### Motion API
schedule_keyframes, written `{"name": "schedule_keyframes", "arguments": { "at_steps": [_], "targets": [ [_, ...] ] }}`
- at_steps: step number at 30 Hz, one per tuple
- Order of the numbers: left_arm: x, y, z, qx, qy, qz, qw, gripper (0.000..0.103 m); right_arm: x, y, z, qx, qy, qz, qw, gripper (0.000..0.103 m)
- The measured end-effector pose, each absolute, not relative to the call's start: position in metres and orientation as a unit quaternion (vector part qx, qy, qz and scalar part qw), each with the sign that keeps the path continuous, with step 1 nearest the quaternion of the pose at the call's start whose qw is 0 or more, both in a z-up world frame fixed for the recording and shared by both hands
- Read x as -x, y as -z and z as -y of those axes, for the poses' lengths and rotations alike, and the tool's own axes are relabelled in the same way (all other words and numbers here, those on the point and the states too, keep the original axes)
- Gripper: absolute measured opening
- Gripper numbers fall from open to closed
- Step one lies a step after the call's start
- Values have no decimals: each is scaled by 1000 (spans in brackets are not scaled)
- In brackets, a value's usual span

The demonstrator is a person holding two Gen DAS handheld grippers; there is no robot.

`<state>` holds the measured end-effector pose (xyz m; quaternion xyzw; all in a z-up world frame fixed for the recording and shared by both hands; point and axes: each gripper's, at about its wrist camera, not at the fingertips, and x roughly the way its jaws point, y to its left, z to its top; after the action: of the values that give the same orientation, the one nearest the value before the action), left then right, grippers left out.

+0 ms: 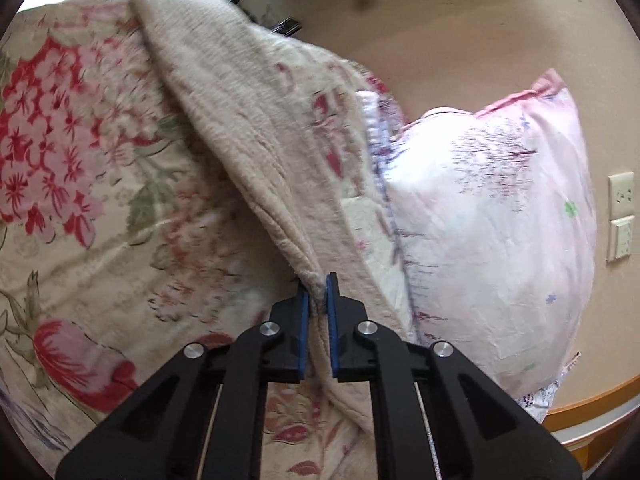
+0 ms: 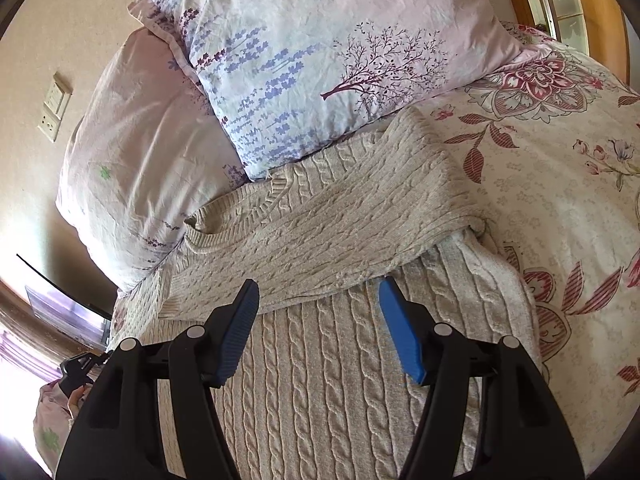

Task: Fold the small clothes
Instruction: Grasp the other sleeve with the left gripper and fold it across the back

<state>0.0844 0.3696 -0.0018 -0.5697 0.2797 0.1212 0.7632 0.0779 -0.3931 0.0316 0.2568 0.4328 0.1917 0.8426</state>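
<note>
The beige cable-knit sweater [image 2: 320, 240] lay flat on the floral bedspread [image 2: 560, 184], its neckline toward the head end of the bed, just against the pillows. One sleeve [image 2: 340, 236] was folded across the chest, its cuff near the sweater's side edge.

In the left wrist view, the left gripper [image 1: 318, 300] was clenched on a bunched edge of the sweater [image 1: 248, 128], the blue pads [image 1: 303, 332] pressing the knit between them; the fabric ran up and away from the jaws in a taut, lifted fold above the bedspread [image 1: 80, 184].

The right gripper [image 2: 318, 308] hung over the sweater's lower body with its jaws spread apart, nothing between them, its pads [image 2: 236, 336] clear of the knit.

Two pillows, a lavender-print one [image 2: 320, 48] and a pale pink one [image 2: 140, 152], leaned at the head of the bed against a beige wall [image 2: 48, 20] carrying a switch plate [image 2: 54, 106].
</note>
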Motion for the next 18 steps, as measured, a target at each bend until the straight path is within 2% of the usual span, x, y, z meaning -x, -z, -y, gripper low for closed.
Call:
{"name": "schedule_keyframes", "arguments": {
  "at_steps": [10,18],
  "targets": [
    [-109,-72,-300,497,-9,-233,836,6,-75,-36,403,-261,-201,-420,846,67],
    [-138,-118,-152,390,163,-233,876,6,-69,-39,414,-260,-199,-410,851,67]
  ]
}}
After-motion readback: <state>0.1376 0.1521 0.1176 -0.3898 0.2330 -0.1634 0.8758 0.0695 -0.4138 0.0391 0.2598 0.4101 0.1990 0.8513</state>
